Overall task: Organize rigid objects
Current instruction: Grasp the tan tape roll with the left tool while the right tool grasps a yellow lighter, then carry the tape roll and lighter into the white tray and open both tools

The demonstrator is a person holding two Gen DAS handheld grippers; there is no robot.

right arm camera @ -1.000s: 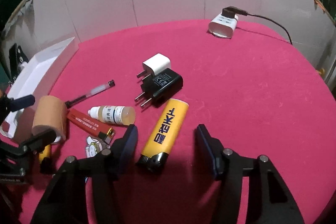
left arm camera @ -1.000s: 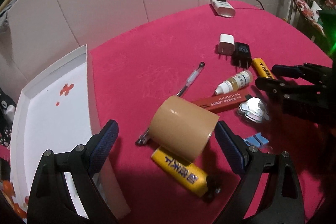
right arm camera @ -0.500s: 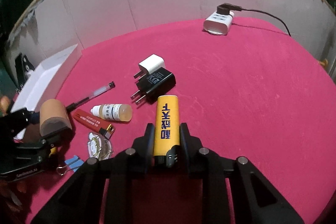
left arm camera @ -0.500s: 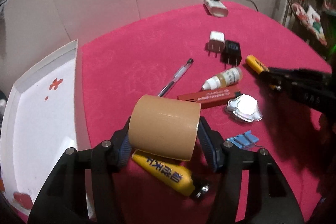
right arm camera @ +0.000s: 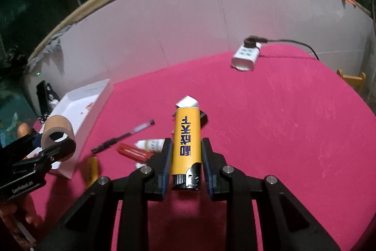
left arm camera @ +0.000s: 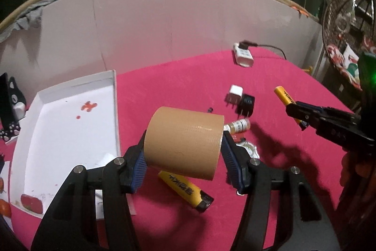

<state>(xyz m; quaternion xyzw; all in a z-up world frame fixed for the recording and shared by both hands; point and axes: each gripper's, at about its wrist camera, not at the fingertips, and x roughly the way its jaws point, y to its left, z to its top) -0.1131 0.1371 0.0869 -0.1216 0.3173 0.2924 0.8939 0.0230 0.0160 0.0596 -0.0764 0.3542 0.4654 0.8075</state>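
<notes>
Both my grippers have lifted their things off the pink table: my left gripper point(left arm camera: 183, 157) squeezes the brown tape roll point(left arm camera: 184, 142) just right of the white box point(left arm camera: 65, 133) (the closer hand), while my right gripper point(right arm camera: 185, 164) pinches a yellow lighter point(right arm camera: 186, 145) lengthwise, farther right of it.

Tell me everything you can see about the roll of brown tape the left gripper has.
The tape roll is a wide, tan cylinder with a faintly glossy, finely textured wrap, like cloth or packing tape. The right wrist view shows its hollow core. It lies on its side, lifted clear of the pink tablecloth, clamped by its two flat ends between the blue pads of the left gripper. Nothing else touches it. A yellow lighter lies on the cloth below, and the white tray sits to its left.
</notes>
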